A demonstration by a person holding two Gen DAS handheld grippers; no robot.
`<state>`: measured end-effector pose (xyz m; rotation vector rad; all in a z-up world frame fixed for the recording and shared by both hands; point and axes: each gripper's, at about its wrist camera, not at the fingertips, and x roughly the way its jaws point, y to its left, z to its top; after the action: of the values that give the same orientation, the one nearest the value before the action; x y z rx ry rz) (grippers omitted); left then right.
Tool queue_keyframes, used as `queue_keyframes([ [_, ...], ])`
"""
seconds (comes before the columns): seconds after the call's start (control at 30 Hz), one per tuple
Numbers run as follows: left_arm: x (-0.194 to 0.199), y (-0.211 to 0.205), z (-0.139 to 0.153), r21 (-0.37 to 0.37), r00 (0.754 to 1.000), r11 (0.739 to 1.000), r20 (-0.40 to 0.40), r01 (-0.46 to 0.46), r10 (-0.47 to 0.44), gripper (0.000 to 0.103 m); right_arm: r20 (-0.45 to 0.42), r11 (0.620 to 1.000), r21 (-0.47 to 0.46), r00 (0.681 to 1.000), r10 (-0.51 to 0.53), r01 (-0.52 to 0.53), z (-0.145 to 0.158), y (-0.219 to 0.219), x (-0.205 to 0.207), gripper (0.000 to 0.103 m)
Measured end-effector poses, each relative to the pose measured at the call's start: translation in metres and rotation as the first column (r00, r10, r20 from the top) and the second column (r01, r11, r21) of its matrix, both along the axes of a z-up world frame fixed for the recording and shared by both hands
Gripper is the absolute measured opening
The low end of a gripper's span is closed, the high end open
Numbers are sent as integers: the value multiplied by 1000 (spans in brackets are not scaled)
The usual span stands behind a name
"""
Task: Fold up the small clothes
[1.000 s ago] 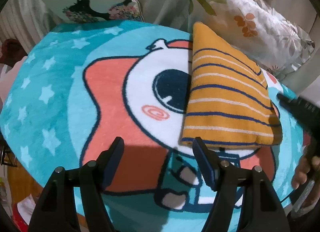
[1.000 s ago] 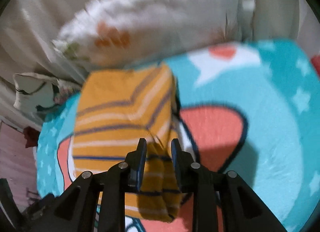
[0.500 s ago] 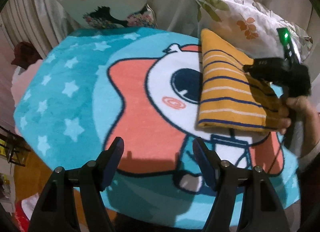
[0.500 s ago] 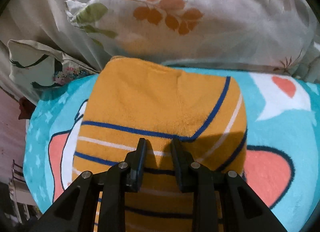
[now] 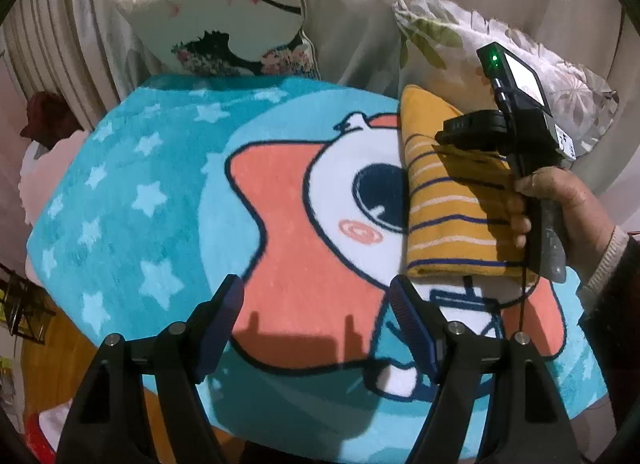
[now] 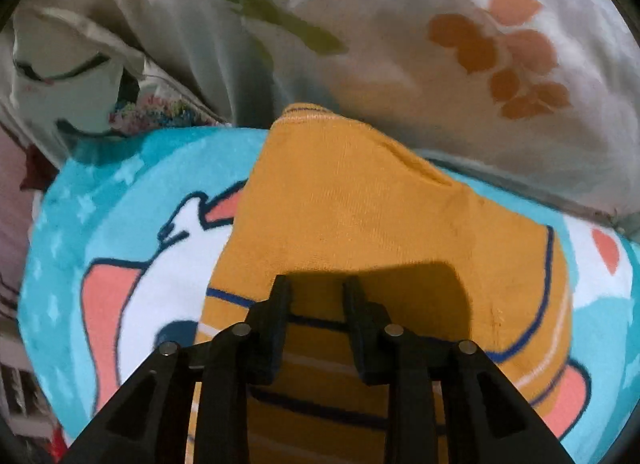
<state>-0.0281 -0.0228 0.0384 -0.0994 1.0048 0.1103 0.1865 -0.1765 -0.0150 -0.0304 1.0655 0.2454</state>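
A folded orange garment with navy and white stripes [image 5: 448,199] lies flat on the right side of a round cartoon rug [image 5: 160,191]. It fills the right wrist view [image 6: 360,207]. My left gripper [image 5: 316,312] is open and empty, hovering above the rug's near part, left of the garment. My right gripper [image 6: 316,304] hovers over the garment with a narrow gap between its jaws and nothing between them. In the left wrist view the right gripper's body and the hand holding it [image 5: 560,199] are over the garment's right side.
A white pillow with orange leaves [image 6: 460,55] leans right behind the garment. A second printed cushion [image 5: 232,23] stands at the back left against a beige sofa back. The rug's edge drops off at left and front, with wooden floor [image 5: 44,360] below.
The right gripper has moved forward over the folded garment toward the pillow. The left gripper has pulled back and up, so more of the rug shows.
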Motion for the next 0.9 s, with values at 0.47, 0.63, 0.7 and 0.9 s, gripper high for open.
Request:
queue_keyframes([
  [0.47,17,46,0,-62,1000,998,-1,17,-17,76,50,954,161,963,-263,252,10,-88,-110,41],
  [0.63,26,44,-3,-82,997,994,-5,75,-76,76,14,911,176,924,-382,374,9,-123,-161,42],
  [0.7,29,40,-4,-88,994,991,-7,105,-106,76,9,901,163,913,-408,402,10,-128,-177,42],
  [0.9,34,27,-8,-96,980,976,-18,196,-199,76,-8,865,148,875,-484,480,13,-127,-217,47],
])
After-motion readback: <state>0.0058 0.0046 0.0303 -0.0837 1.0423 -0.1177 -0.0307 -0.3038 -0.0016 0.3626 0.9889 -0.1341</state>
